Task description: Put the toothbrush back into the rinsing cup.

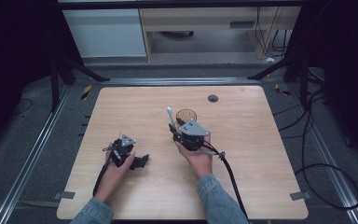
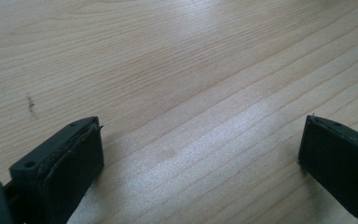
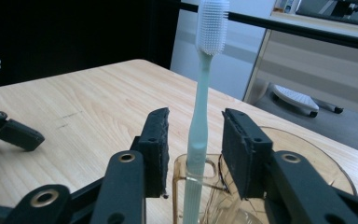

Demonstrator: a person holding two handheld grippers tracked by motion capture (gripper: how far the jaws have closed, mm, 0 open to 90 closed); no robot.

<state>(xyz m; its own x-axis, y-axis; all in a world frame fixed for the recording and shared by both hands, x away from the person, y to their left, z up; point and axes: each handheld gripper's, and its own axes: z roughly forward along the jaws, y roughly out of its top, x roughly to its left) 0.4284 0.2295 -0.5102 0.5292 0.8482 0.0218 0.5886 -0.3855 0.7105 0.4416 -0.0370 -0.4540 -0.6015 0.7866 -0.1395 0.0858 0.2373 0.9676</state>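
A pale green toothbrush (image 3: 200,116) stands upright, white bristles at the top, with its lower end showing through the glass of an amber cup (image 3: 317,163). My right gripper (image 3: 195,123) is open: its jaws stand on either side of the handle with a gap on both sides. From above, the toothbrush (image 1: 170,116) and the cup (image 1: 186,115) sit just beyond the right gripper (image 1: 177,129). The left gripper (image 1: 139,161) lies low on the table at the left. Its jaws (image 2: 200,140) are open wide over bare wood.
The wooden table (image 1: 242,140) has a round grommet (image 1: 213,98) near its far edge. A black cable (image 1: 228,168) trails from the right gripper toward the front edge. One jaw of the left gripper (image 3: 14,133) shows at the far left of the right gripper view.
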